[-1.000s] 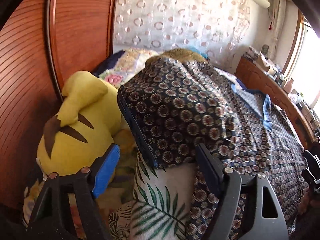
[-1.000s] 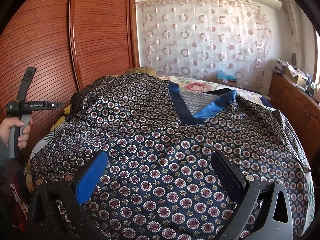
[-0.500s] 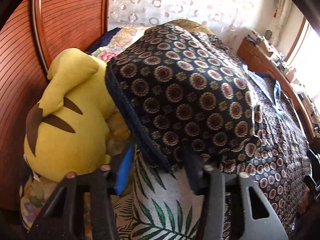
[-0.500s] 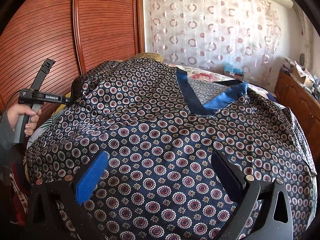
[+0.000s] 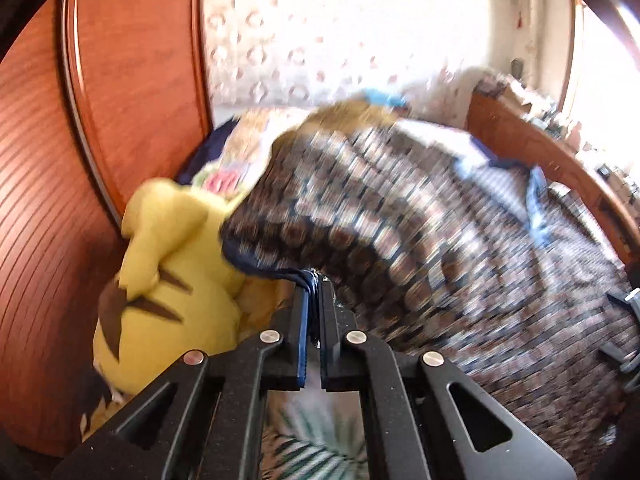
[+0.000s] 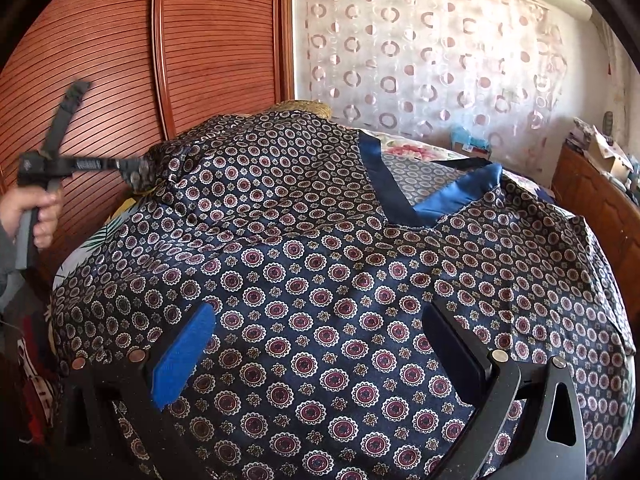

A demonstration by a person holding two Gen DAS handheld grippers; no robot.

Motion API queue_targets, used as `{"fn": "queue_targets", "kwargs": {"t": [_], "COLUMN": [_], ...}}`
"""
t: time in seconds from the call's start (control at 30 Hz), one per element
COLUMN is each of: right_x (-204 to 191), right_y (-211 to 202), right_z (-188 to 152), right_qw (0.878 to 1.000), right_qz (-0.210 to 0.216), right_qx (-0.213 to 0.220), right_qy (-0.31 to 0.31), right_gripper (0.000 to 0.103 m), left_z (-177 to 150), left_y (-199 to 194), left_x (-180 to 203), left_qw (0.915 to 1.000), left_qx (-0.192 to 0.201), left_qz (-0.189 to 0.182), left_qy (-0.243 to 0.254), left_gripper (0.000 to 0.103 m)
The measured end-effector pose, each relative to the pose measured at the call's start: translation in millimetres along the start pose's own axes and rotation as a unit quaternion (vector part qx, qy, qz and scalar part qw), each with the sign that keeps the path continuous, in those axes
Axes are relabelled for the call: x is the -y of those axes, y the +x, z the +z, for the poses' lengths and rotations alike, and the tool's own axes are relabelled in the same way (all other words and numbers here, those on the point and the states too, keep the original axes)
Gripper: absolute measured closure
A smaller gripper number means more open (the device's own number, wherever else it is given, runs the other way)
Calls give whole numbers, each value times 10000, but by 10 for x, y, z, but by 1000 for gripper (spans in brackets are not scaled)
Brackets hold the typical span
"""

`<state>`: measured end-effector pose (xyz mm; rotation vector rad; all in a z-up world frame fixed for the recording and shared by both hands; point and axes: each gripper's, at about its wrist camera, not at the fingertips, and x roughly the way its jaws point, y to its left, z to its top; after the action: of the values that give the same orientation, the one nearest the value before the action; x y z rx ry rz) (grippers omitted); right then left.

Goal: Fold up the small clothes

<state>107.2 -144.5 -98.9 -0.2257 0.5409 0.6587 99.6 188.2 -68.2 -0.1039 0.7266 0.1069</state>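
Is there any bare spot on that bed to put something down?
Hardly. The patterned shirt covers most of it. Only the leaf-print bedding beside the shirt's left edge and a floral strip behind the collar show. The yellow plush toy crowds the wardrobe side, where the left tool pinches the sleeve.

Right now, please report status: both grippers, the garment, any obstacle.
Left gripper shut on sleeve hem of patterned shirt. Right gripper open above the shirt, holding nothing. Yellow plush toy beside the held sleeve.

The patterned shirt [image 6: 320, 280] looks like smooth, slightly glossy cloth; the wardrobe doors [image 6: 216, 52] are ribbed wood.
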Motion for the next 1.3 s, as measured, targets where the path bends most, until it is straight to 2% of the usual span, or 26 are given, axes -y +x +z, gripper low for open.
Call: {"fn": "queue_targets", "kwargs": {"t": [0.07,0.23,0.37,0.57,0.63,0.7,0.77,0.83,0.87,0.93,1.07,1.23,1.3], "right_x": [0,-16,-1,16,22,20,26,32,36,44,56,67,76], "right_y": [-1,-7,-3,-21,-27,-28,-31,-33,-37,-44,-52,-66,-88], "right_z": [-7,-17,-28,-50,-60,-68,-74,-80,-84,-86,-85,-56,-13], "right_qw": [10000,10000,10000,9999,9999,9999,9999,9998,9998,9998,9997,9996,9996], "right_qz": [-7,-37,1,40,62,71,82,99,105,114,130,182,167], "right_qx": [4,21,26,66,85,93,99,102,107,116,127,113,170], "right_qy": [-2,-15,47,85,79,84,91,107,118,143,168,156,138], "right_gripper": [0,1,1,0,0,1,0,1,1,0,0,1,1], "left_z": [165,445,512,408,386,382,384,395,394,368,237,40,-42], "left_y": [-143,-245,-139,-24,-32,-84,-162,-250,-292,-383,-532,-725,-801], "left_x": [169,651,1064,1279,1270,1242,1207,1184,1166,1099,908,674,608], "left_qw": [9995,9962,9913,9885,9887,9886,9883,9882,9884,9897,9918,9934,9929], "left_qx": [234,451,373,171,139,156,241,340,379,477,628,934,1104], "left_qz": [-71,-415,-682,-823,-870,-959,-1014,-1054,-1058,-1004,-927,-561,-308], "left_qy": [177,615,1065,1257,1216,1148,1113,1054,1018,898,611,366,314], "left_gripper": [98,98,98,97,92,81,59,49,38,22,21,21,21]}}
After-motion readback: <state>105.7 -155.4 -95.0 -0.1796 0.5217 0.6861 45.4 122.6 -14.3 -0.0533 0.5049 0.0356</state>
